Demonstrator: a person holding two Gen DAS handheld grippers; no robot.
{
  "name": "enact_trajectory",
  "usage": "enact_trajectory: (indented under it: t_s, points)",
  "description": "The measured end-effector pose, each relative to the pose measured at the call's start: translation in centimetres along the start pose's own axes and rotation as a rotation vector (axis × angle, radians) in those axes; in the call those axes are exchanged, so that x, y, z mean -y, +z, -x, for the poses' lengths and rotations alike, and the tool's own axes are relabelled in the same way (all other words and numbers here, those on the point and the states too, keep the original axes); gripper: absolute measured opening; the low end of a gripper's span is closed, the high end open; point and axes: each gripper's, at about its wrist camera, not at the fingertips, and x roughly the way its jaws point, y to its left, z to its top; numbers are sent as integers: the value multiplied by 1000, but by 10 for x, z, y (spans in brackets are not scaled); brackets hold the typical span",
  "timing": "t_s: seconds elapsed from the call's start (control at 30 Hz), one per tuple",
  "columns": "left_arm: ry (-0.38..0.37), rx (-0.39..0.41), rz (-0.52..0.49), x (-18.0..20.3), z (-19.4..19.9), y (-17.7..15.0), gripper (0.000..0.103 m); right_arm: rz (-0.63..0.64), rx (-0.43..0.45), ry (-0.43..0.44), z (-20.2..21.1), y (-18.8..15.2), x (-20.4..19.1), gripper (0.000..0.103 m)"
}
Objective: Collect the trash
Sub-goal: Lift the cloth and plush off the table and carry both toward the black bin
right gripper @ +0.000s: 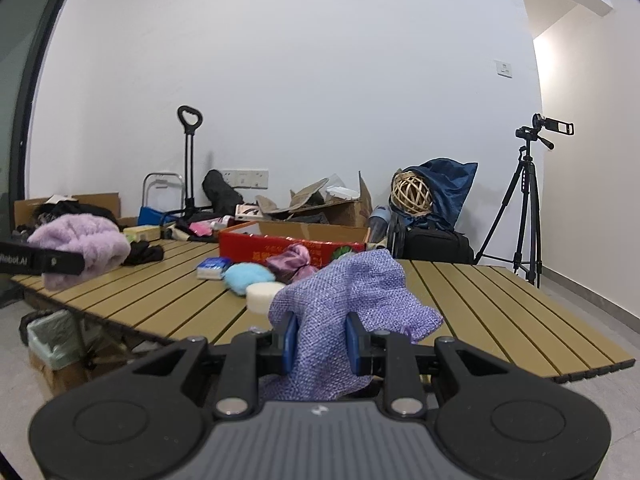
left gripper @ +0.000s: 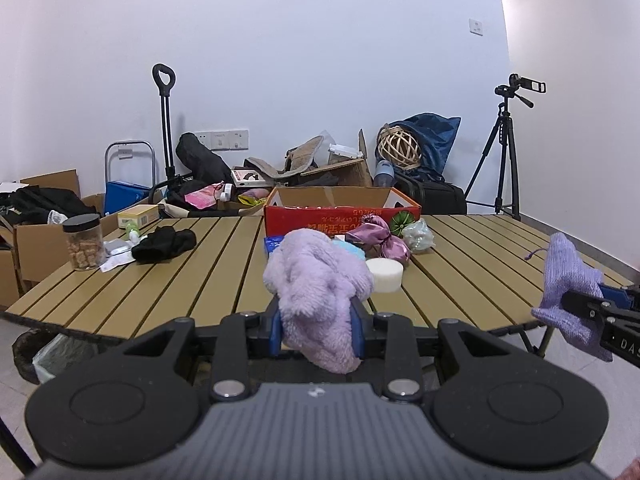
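My left gripper (left gripper: 318, 322) is shut on a fluffy lilac cloth (left gripper: 316, 280), held just off the near edge of the slatted table (left gripper: 208, 264). The same fluffy lilac cloth (right gripper: 80, 246) shows at the left of the right wrist view. My right gripper (right gripper: 322, 344) is shut on a purple woven pouch (right gripper: 344, 300), also held before the table's near edge. That purple woven pouch (left gripper: 568, 284) hangs at the right of the left wrist view. On the table lie a white round sponge (left gripper: 384, 274), a blue puff (right gripper: 248, 276), a pink satin pouch (left gripper: 376, 238) and a black cloth (left gripper: 164, 244).
A red cardboard box (left gripper: 340, 208) stands at the table's far side. A jar of snacks (left gripper: 84, 246) sits at the left end. A lined bin (left gripper: 52, 354) stands under the table's left corner. Boxes, bags and a tripod (left gripper: 504, 152) crowd the back wall.
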Motion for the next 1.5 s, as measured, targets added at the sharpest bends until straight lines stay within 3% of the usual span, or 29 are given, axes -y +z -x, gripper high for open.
enact_trajectory:
  t_s: [0.37, 0.7, 1.23, 1.5]
  points:
    - [-6, -52, -33, -8, 54, -37, 32, 15, -99, 59, 47, -28, -20, 24]
    - [-18, -161, -40, -15, 76, -81, 32, 26, -230, 103, 72, -63, -44, 24]
    - [-12, -444, -50, -9, 56, -161, 32, 0, -573, 159, 54, -124, -72, 24]
    - [-7, -526, 6, -20, 37, -176, 32, 7, -657, 183, 37, -140, -81, 24]
